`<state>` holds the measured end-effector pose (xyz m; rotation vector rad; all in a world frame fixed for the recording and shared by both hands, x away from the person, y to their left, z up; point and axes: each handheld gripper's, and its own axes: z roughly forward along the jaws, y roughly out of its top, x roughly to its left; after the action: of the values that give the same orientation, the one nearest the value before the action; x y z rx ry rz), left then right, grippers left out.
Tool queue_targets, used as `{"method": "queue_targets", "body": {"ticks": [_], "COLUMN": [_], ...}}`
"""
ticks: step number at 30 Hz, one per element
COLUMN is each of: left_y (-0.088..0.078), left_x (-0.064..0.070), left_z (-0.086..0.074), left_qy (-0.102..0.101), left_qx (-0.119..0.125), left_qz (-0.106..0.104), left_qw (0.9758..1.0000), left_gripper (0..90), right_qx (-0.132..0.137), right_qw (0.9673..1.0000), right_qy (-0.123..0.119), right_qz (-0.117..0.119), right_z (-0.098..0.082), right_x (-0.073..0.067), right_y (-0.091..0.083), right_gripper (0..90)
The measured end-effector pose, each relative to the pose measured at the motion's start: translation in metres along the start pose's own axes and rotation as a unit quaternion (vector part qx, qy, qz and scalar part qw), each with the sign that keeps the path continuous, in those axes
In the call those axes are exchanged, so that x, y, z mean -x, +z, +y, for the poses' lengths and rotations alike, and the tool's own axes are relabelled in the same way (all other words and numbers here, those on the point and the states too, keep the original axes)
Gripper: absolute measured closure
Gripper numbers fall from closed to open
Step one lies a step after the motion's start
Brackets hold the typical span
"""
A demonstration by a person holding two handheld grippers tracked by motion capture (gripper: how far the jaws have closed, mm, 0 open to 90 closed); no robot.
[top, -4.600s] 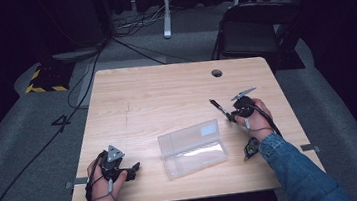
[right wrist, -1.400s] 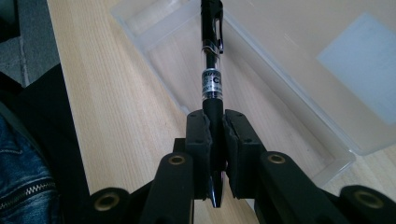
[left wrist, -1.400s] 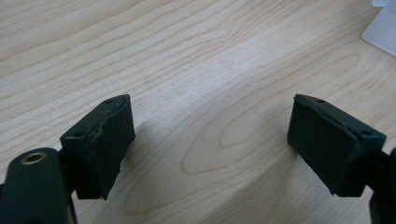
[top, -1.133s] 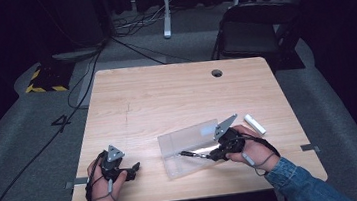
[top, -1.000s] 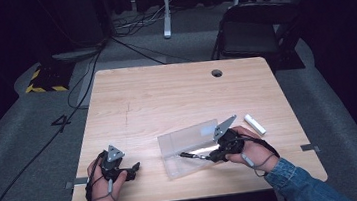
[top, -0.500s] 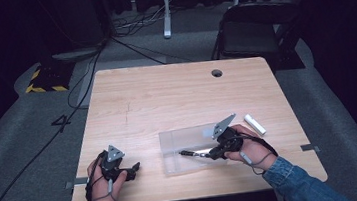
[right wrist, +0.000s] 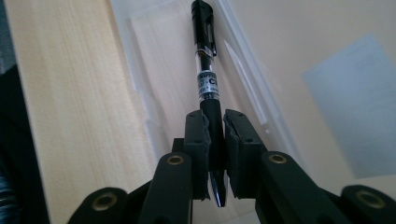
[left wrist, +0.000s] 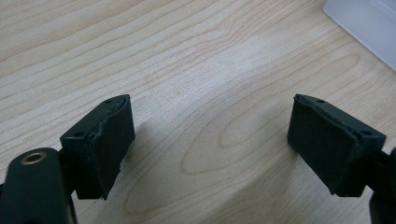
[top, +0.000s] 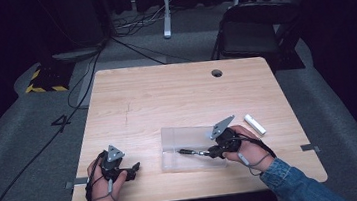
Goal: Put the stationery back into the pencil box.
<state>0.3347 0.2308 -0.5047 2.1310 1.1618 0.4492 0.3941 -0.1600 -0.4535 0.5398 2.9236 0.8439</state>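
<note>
My right gripper (top: pixel 211 152) lies low over the clear plastic box (top: pixel 180 136) near the table's front edge, pointing left. A black pen (top: pixel 190 152) sticks out from its jaws over the box. In the right gripper view the pads (right wrist: pixel 196 135) flank the pen (right wrist: pixel 205 56) at its rubber grip and still touch it. The jaws have just been opening a little, with the pen between them. The pen's clip end points away along the box (right wrist: pixel 140 60). My left gripper (top: pixel 134 168) rests on the table at the front left, open and with nothing between its pads (left wrist: pixel 107 144).
A short white cylinder (top: pixel 255 124) lies on the table (top: pixel 176 95) just right of my right hand. A corner of the clear box (left wrist: pixel 369 23) shows in the left gripper view. A cable hole (top: pixel 217 73) sits near the far edge. A chair (top: pixel 254 27) stands behind the table.
Since the oldest frame, my right gripper has carried the pen from the table's right side down over the clear box. Over the last second it has barely shifted. The left gripper has not moved.
</note>
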Motion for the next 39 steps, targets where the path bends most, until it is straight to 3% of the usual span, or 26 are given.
{"method": "queue_targets", "body": {"ticks": [4, 18, 25, 36, 39], "left_y": [0.000, 0.000, 0.000, 0.001, 0.001], "left_x": [0.000, 0.000, 0.000, 0.001, 0.000], "left_z": [0.000, 0.000, 0.000, 0.000, 0.001], "left_qy": [0.000, -0.001, 0.000, -0.005, -0.003], "left_qx": [0.000, 0.001, 0.000, 0.001, 0.001], "left_qz": [0.000, 0.000, 0.000, -0.003, -0.002], "left_qw": [1.0000, 1.0000, 1.0000, 1.0000, 1.0000], "left_gripper": [15.3, 15.3, 15.3, 15.0, 14.9], "right_qx": [0.005, 0.037, 0.065, 0.118, 0.120], "right_qw": [0.9995, 0.9990, 0.9970, 0.9880, 0.9844], "right_qy": [-0.013, -0.003, 0.026, 0.074, 0.086], "right_qz": [-0.029, -0.023, -0.033, -0.067, -0.096], "right_z": [-0.002, -0.002, -0.009, -0.031, -0.038], "right_x": [0.001, -0.004, 0.000, 0.011, 0.018], "right_y": [0.000, -0.012, -0.030, -0.058, -0.065], "right_gripper": [75.5, 73.3, 69.4, 61.1, 57.7]}}
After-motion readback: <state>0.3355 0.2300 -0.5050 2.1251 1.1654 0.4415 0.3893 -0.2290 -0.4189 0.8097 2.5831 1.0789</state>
